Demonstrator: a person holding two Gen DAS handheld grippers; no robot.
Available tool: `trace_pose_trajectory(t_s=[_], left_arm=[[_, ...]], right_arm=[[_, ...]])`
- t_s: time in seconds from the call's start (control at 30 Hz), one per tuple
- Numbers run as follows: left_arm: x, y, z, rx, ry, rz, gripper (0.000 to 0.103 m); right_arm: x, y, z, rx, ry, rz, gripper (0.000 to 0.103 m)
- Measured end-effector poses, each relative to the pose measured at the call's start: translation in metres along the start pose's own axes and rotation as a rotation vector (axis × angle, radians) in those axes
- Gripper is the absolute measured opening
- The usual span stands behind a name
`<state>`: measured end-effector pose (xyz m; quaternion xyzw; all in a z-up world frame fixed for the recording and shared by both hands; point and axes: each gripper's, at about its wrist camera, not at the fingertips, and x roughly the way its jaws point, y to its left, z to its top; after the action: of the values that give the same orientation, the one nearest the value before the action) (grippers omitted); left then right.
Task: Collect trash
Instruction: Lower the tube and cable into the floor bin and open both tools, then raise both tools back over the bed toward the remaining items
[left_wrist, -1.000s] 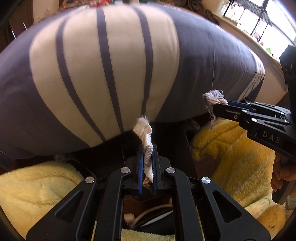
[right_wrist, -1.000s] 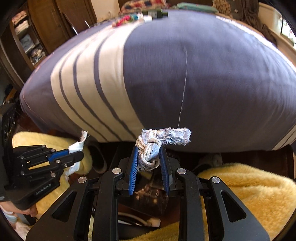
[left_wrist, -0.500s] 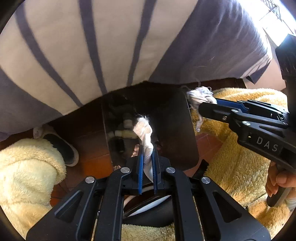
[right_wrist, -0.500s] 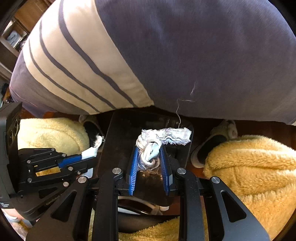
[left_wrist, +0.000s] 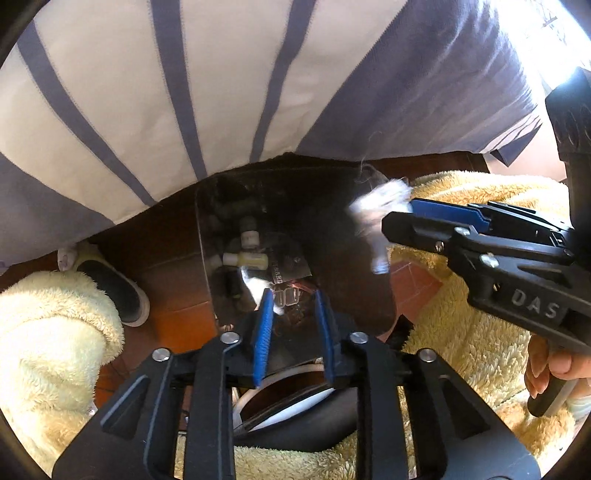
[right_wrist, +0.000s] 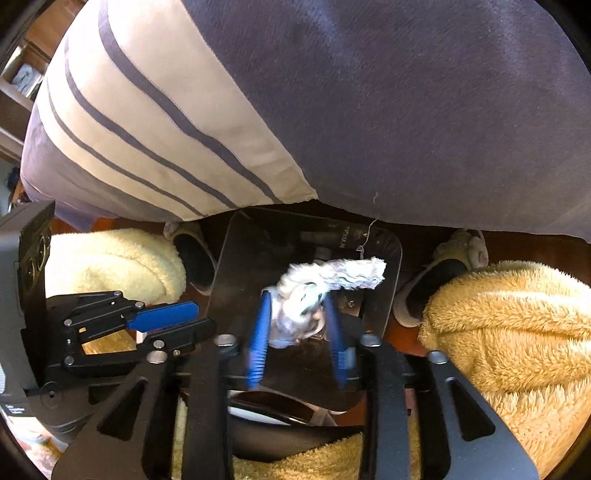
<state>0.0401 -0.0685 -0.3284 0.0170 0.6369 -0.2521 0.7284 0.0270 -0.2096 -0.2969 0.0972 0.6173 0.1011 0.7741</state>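
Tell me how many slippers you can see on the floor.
2. The left slipper lies left of the black bin; the right slipper lies right of it. Others may be hidden under the striped bedspread.

A bed covered by a striped cover (left_wrist: 177, 92), cream with grey-blue bands and a solid grey-blue section (right_wrist: 424, 110), fills the upper part of both views; its edge overhangs the floor. The floor (left_wrist: 177, 314) is reddish-brown tile. Standing on it, partly under the bed edge, is a dark bin (right_wrist: 388, 258) containing small bottles (left_wrist: 245, 260) and scraps. Two slippers rest on the floor, one (right_wrist: 194, 258) left of the bin, one (right_wrist: 436, 280) right of it.
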Motion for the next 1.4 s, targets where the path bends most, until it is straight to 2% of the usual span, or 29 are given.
trace_pose_trajectory(t_s=[0.1,0.2,0.37,0.43,0.57,0.63,0.73,0.83,1.0,1.07,1.4], left_arm=[[-0.006,-0.001,0.001,-0.001,-0.017,0.013,0.028],[-0.017,-0.001,0.001,-0.001,-0.045,0.033,0.037],[-0.049,0.0,0.001,0.001,-0.125,0.091,0.053],[-0.065,0.0,0.003,-0.001,-0.169,0.115,0.06],[-0.101,0.001,0.008,-0.002,-0.262,0.141,0.07],[-0.116,0.001,0.012,0.002,-0.3,0.155,0.08],[-0.14,0.0,0.019,0.012,-0.363,0.194,0.086],[-0.161,0.002,0.027,0.013,-0.416,0.214,0.09],[-0.192,0.009,0.047,0.013,-0.487,0.247,0.091],[-0.203,0.012,0.057,0.012,-0.509,0.264,0.095],[-0.226,0.037,0.101,-0.009,-0.583,0.309,0.095]], right_arm=[[-0.007,0.0,0.0,0.011,-0.026,0.014,0.045],[-0.017,0.0,0.002,0.012,-0.055,0.016,0.046],[-0.046,-0.001,0.007,0.002,-0.149,-0.03,0.07],[-0.062,-0.002,0.01,-0.001,-0.198,-0.047,0.076],[-0.096,-0.004,0.015,-0.002,-0.292,-0.065,0.084],[-0.115,-0.005,0.018,-0.003,-0.34,-0.077,0.088],[-0.139,-0.002,0.024,-0.019,-0.409,-0.106,0.093],[-0.16,0.0,0.033,-0.034,-0.464,-0.126,0.096],[-0.183,0.001,0.053,-0.059,-0.533,-0.171,0.099],[-0.187,0.002,0.062,-0.066,-0.546,-0.177,0.099],[-0.194,0.011,0.123,-0.105,-0.583,-0.203,0.099]])
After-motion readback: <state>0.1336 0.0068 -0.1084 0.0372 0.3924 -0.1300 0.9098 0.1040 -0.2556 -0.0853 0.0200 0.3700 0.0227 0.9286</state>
